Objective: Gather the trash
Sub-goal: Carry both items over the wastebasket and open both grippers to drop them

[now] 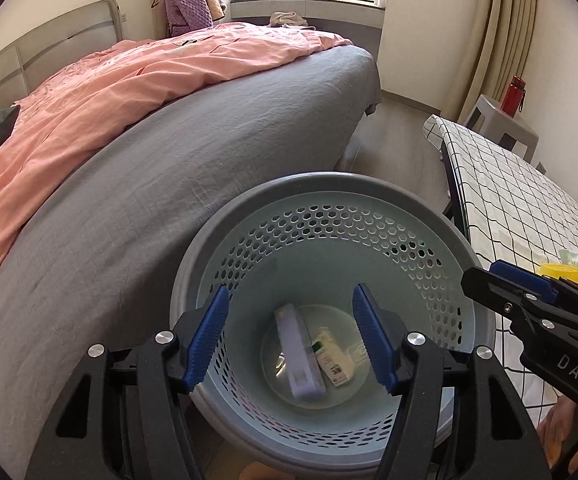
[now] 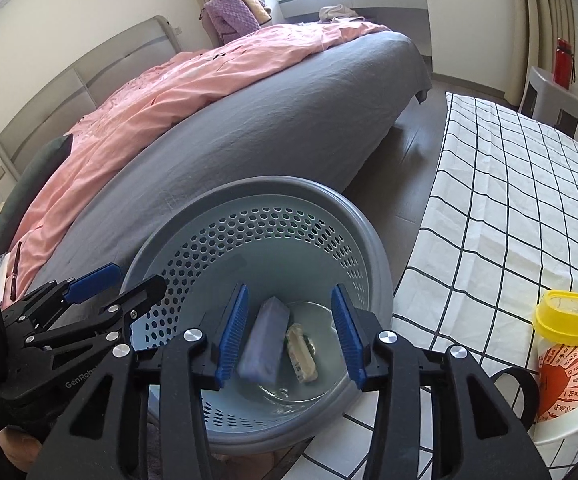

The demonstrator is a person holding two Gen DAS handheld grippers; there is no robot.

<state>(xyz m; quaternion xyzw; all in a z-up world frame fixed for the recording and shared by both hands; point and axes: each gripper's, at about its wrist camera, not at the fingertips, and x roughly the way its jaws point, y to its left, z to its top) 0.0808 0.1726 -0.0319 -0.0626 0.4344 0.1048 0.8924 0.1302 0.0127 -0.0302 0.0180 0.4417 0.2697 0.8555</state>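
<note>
From the left wrist view, the job looks partly done: the bin [image 1: 329, 280] stands on the floor between the bed [image 1: 169, 140] and the table [image 1: 529, 208], and a pale purple box [image 1: 299, 356] and a small carton [image 1: 335, 360] already lie on its bottom. At 3 o'clock, a yellow-lidded bottle [image 1: 561, 272] and what may be a wrapper, too cut off to be sure, remain on the table. The left gripper [image 1: 291, 340] hangs above the bin mouth, its jaws spread wide and empty, touching nothing. The right gripper [image 1: 485, 276] reaches in from 3 o'clock; its gap is not readable here.

From the right wrist view, the right gripper [image 2: 289, 332] is also wide apart and empty over the bin [image 2: 349, 216], box [image 2: 263, 340] and carton [image 2: 301, 354] below. The bottle [image 2: 569, 352] stands at 4 o'clock on the table [image 2: 509, 200], likely next to collect. The left gripper [image 2: 125, 280] sits at 9 o'clock.
</note>
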